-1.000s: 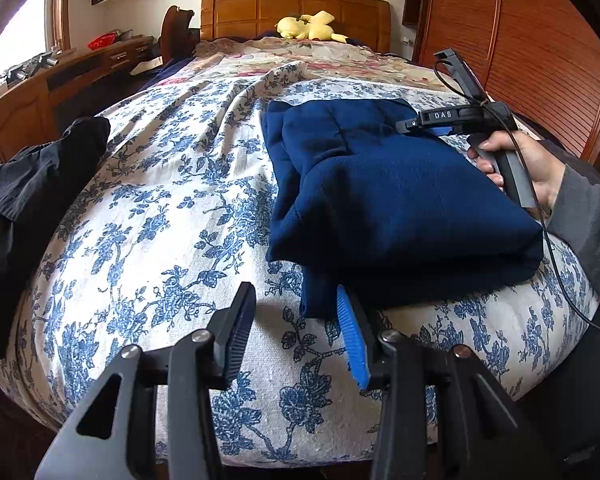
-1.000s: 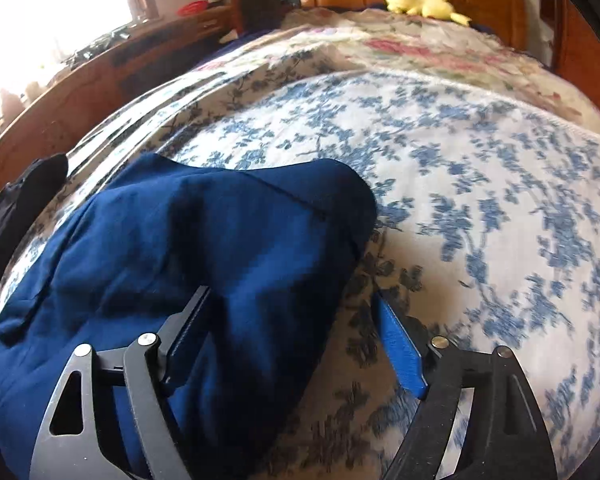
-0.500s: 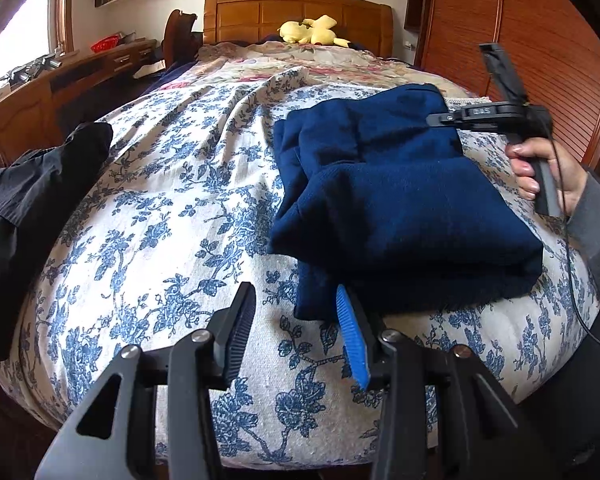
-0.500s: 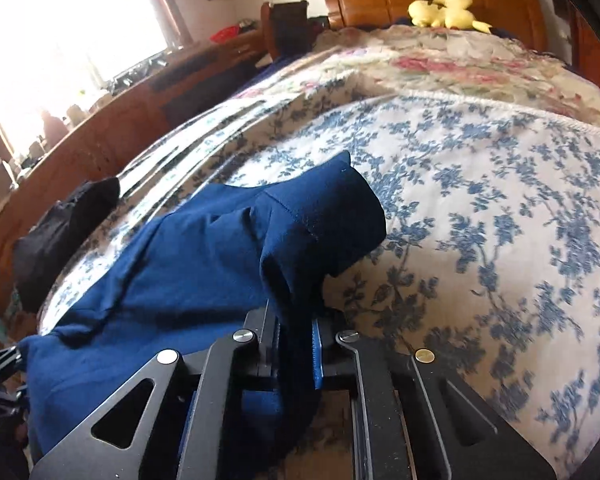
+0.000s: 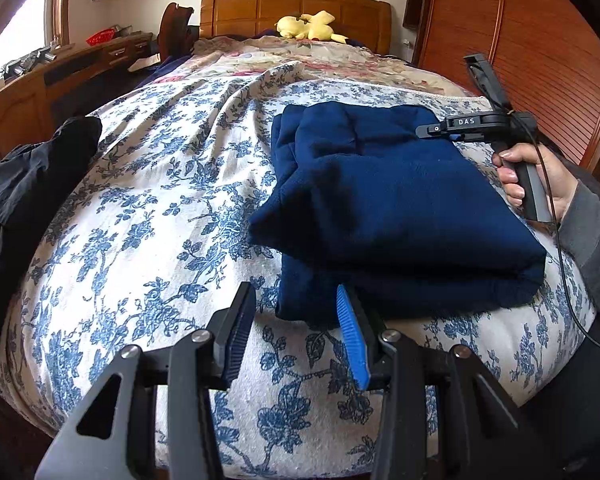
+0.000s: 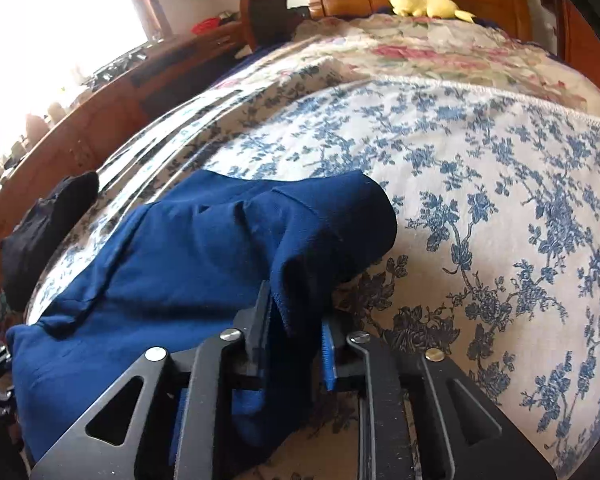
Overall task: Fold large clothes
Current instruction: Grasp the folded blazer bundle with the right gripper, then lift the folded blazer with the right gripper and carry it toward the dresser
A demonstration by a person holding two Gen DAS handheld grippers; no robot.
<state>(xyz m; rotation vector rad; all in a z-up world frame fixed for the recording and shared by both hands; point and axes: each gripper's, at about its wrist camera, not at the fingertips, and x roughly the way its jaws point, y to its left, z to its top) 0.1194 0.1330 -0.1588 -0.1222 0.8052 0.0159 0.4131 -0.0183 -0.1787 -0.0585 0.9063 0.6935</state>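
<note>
Floral blue-and-white bedspread covers the bed ahead of both our grippers, running up to a wooden headboard with a yellow plush lying in front of it. Off to the left of our left gripper a black garment hangs over the bed's edge, beside a wooden dresser.

Just ahead and to the right of that left gripper lies the sweater, navy, folded into a thick block on the bedspread. Its near corner sits right at the gripper's blue pad. We hold this gripper spread wide, nothing between its fingers, low over the bedspread.

Our right gripper is at the sweater's far right edge, pressed in on a fold of the navy cloth, which bunches up between the two fingers and rises in a hump just ahead of them. In the left view, our right hand grips its handle.
</note>
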